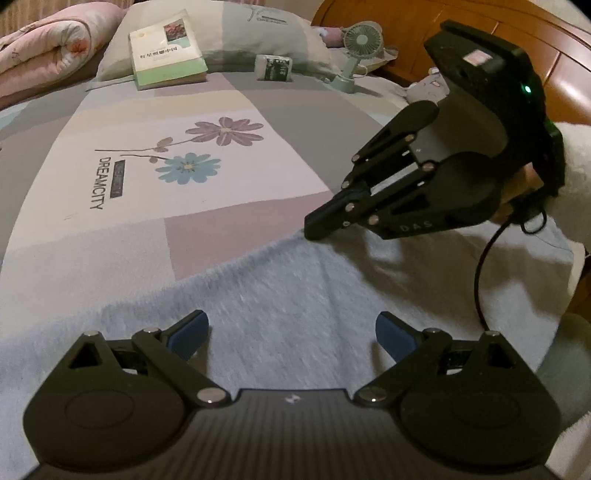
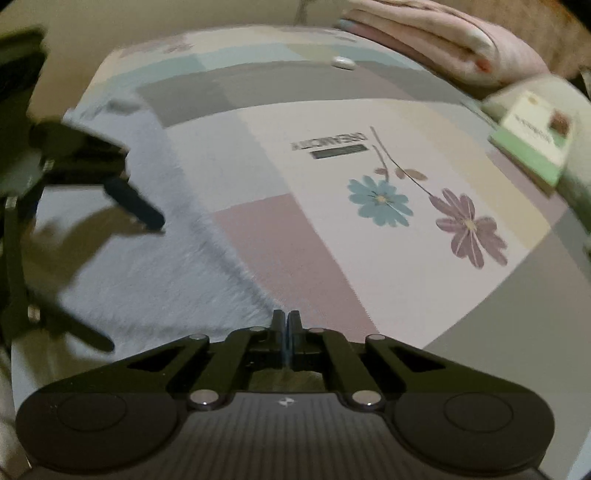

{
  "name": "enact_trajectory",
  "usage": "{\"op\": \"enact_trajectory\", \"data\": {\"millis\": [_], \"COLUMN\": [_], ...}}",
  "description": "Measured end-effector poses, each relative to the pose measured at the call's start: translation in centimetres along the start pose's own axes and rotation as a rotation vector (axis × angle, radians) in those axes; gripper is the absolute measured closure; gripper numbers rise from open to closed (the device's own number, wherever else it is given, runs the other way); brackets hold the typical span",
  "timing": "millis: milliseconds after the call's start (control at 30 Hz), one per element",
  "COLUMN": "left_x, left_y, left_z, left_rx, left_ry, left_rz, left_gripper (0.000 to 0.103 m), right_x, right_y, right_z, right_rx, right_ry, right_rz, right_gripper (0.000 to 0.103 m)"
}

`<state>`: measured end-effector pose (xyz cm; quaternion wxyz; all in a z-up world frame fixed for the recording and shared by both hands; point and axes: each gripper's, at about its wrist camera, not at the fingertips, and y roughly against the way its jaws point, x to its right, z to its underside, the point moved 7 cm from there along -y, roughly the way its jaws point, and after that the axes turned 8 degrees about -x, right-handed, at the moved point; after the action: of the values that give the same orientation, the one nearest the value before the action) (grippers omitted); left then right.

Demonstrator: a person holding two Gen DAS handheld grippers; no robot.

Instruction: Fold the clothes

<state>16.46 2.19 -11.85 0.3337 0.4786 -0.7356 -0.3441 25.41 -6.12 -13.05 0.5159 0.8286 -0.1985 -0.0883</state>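
A pale blue fleecy garment (image 1: pixel 295 295) is spread flat on the near part of the bed (image 1: pixel 207 229). The left gripper (image 1: pixel 291 336) is held wide open above it, nothing between its pads. The right gripper (image 1: pixel 323 223) is closed at the garment's far edge; whether cloth is pinched cannot be told. A firm pinch should be confirmed before the edge is lifted and carried over evenly.

A bed (image 1: pixel 258 96) in a patchwork sheet printed with two flowers fills the frame. A pale blue fleecy garment (image 1: pixel 295 295) lies spread across the lower half. At the top lie a pillow (image 1: pixel 236 33), a rolled pink quilt (image 1: pixel 48 48) upper left, and a small green fan (image 1: pixel 354 55) upper right.
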Motion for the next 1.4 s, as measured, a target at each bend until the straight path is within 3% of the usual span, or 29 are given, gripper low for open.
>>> {"op": "enact_trajectory", "data": {"millis": [67,167,300,400,500,667,800,833,867,967,1133,1233,1333,1400], "left_x": [-0.6,-0.5,-0.1,0.5,1.7,3.6,3.8,3.7,3.4,3.4,4.7,4.0,2.6,1.3], "left_y": [-1.1,-1.3,0.6,1.9,3.2,4.2,2.2,1.7,1.1,1.5,2.3,1.2,1.7,3.0], "left_z": [-0.2,-0.3,-0.4,-0.6,-1.4,-2.2,-0.6,0.2,0.9,2.5,4.4,5.1,5.2,4.4], "left_rx": [-0.026,-0.041,-0.016,-0.004,-0.001,-0.016,-0.084,-0.098,-0.119,-0.117,-0.095,-0.142,-0.146,-0.103], "left_ry": [0.018,-0.010,-0.031,-0.066,-0.150,-0.249,-0.212,-0.198,-0.170,-0.119,-0.115,-0.100,-0.039,-0.008], "left_rz": [-0.001,-0.033,-0.056,-0.071,-0.140,-0.164,-0.149,-0.147,-0.156,-0.165,-0.180,-0.219,-0.176,-0.152], "left_gripper": [0.006,0.006,0.006,0.006,0.006,0.005,0.006,0.006,0.006,0.006,0.006,0.006,0.006,0.006], "right_x": [0.4,0.8,0.7,-0.4,-1.7,-3.6,-5.0,-5.2,-5.4,-5.9,-6.3,-6.5,-7.1,-7.5], "right_y": [-0.1,1.3,6.2,8.9,10.6,10.1,7.3,7.2,7.1,6.9,6.9,7.1,7.6,8.2], "right_z": [-0.1,0.0,2.2,5.4,9.0,13.8,16.5,16.8,17.1,18.0,18.4,18.5,19.1,19.9], "right_rx": [-0.001,0.013,0.024,0.000,-0.031,-0.034,-0.051,-0.031,-0.012,0.064,0.137,0.136,0.100,0.085], "right_ry": [-0.036,-0.083,-0.124,-0.192,-0.291,-0.496,-0.598,-0.607,-0.617,-0.665,-0.704,-0.691,-0.629,-0.617], "right_rz": [-0.007,0.007,0.101,0.169,0.201,0.203,0.233,0.253,0.273,0.315,0.355,0.354,0.334,0.320], "right_gripper": [0.097,0.073,0.040,0.031,0.022,0.018,0.015,0.011,0.000,0.000,0.000,0.000,0.000,0.000]}}
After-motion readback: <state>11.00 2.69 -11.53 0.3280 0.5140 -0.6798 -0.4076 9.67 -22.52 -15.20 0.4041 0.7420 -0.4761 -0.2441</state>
